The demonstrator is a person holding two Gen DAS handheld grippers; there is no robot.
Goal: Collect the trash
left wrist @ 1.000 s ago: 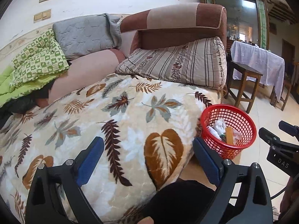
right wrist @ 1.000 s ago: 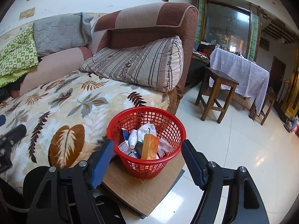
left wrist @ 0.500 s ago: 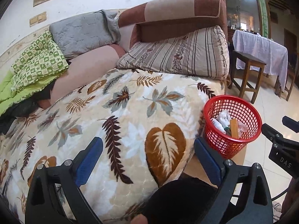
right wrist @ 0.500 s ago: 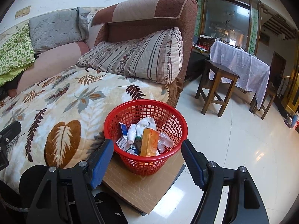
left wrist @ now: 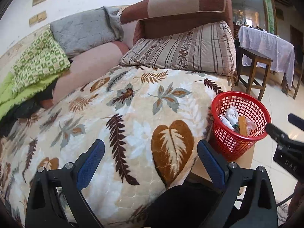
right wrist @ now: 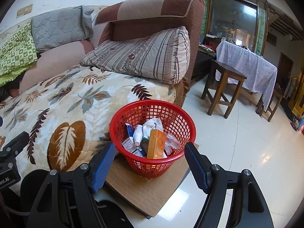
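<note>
A red mesh basket (right wrist: 169, 163) stands on a brown board (right wrist: 144, 191) on the floor beside the sofa. It holds trash: an orange box (right wrist: 156, 144), a white bottle (right wrist: 137, 137), crumpled white tissue (right wrist: 152, 125) and small packets. It also shows in the left wrist view (left wrist: 235, 144). My right gripper (right wrist: 150, 163) is open and empty, its blue-padded fingers on either side of the basket's near wall. My left gripper (left wrist: 151, 160) is open and empty above the leaf-patterned blanket (left wrist: 121, 121).
A striped pillow (right wrist: 144, 57) leans on the brown sofa arm (right wrist: 152, 13). Grey and green bedding (left wrist: 57, 43) lies at the back left. A wooden stool (right wrist: 222, 87) and a cloth-covered table (right wrist: 248, 66) stand on the glossy tiled floor to the right.
Both views have shifted slightly, and the basket sits a little lower and closer in each. Both grippers stay open and empty.
</note>
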